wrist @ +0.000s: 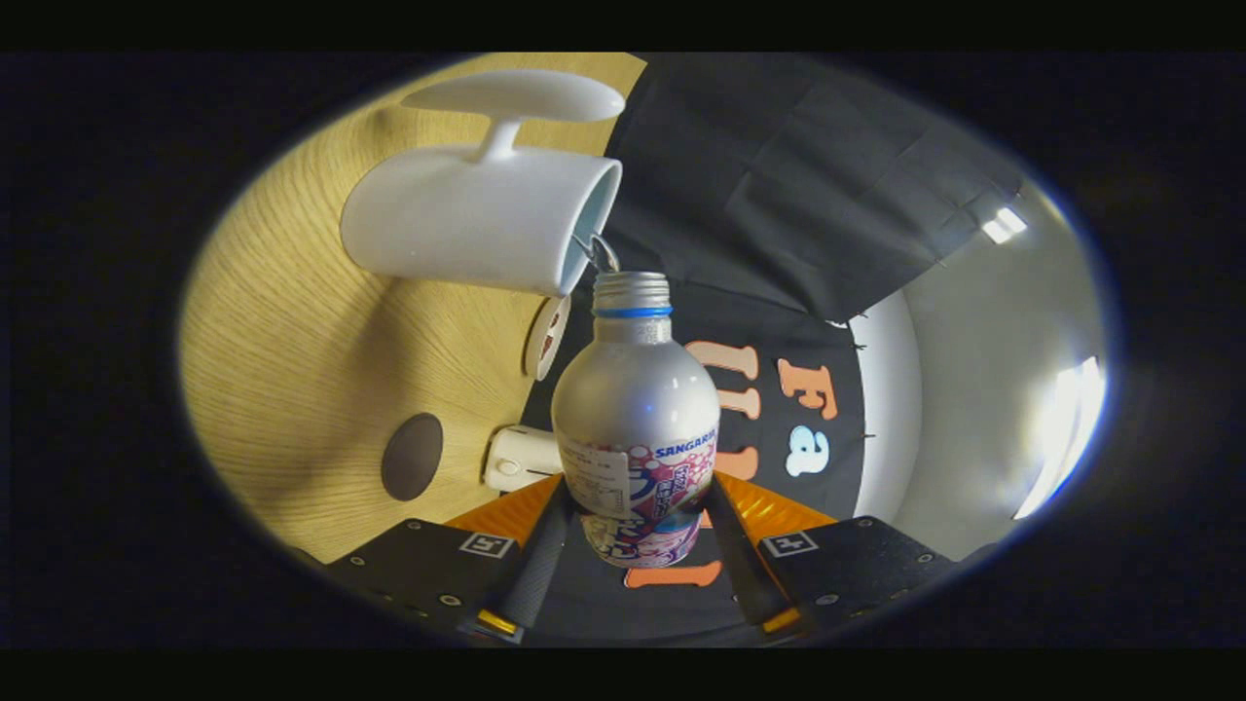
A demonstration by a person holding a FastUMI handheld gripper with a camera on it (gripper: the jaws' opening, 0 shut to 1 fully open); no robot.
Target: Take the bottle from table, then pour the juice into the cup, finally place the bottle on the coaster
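Pouring stage in progress, as judged: aluminium juice bottle (635,419) taken off the worktop (292,370), clamped at its labelled lower body by both fingers of the hand-held gripper (638,531), tipped with open neck at the rim of the white mug (477,229). Thin stream visible at the mouth. Outstanding: placement on the round brown coaster (411,456), lying well apart from the mug. Bottle silver, blue neck ring, uncapped.

cup (467,229) rim touching bottle (635,409) mouth, coaster (411,456) unobstructed
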